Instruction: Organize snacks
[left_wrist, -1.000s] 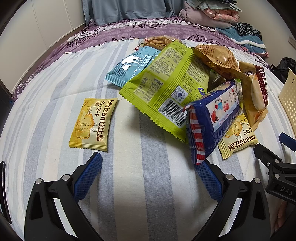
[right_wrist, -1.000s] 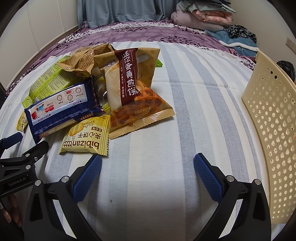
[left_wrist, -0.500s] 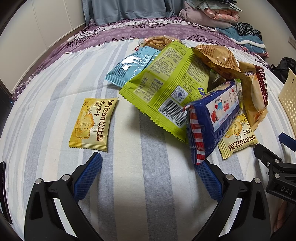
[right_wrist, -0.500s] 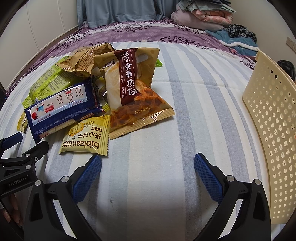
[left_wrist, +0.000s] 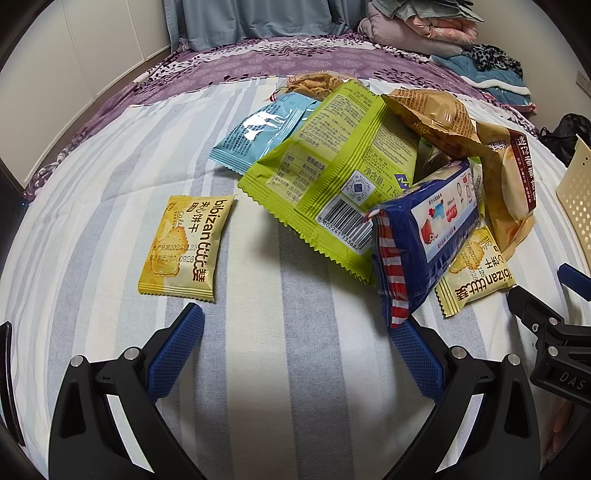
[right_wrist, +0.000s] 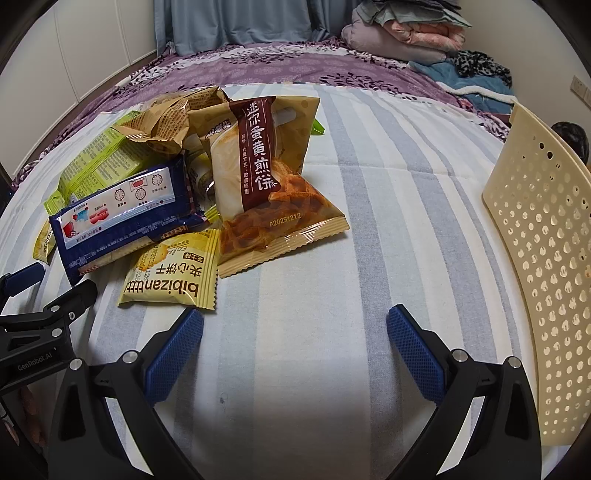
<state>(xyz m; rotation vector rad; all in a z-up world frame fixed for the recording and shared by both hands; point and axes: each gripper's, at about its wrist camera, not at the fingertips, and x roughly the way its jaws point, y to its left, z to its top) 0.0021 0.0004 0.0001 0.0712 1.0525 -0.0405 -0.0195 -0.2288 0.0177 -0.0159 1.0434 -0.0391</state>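
Both sets of fingers spread wide, nothing held. Left gripper (left_wrist: 295, 347) low over bare striped sheet (left_wrist: 258, 387), its right fingertip (left_wrist: 406, 332) just beside the near end of the blue packet (left_wrist: 424, 236). Right gripper (right_wrist: 295, 343) likewise over bare sheet, left fingertip (right_wrist: 184, 328) just beside the near edge of a yellow biscuit sachet (right_wrist: 173, 273).

Further out, snacks heaped mid-bed: blue packet on top of that sachet and of the green bag (left_wrist: 332, 173); waffle bag (right_wrist: 266, 177) leaning on the heap's right side; crumpled brown bag (right_wrist: 166, 118) on top at the far side; light blue bag (left_wrist: 262, 129) poking out far left. Second yellow sachet (left_wrist: 186, 243) alone, flat, left of the heap, near the left gripper. Cream perforated basket (right_wrist: 546, 258) at far right, well apart from the heap, apparently standing on edge or tilted; interior not visible.

Probably all light, soft, crinkly film, likely slippery and the contents crushable. Best pinched by a crimped end seam or corner, not across the middle. Lone flat sachet probably awkward: little edge to get under on soft bedding. Blue packet looks stiffer and blockier, likely graspable across its width.
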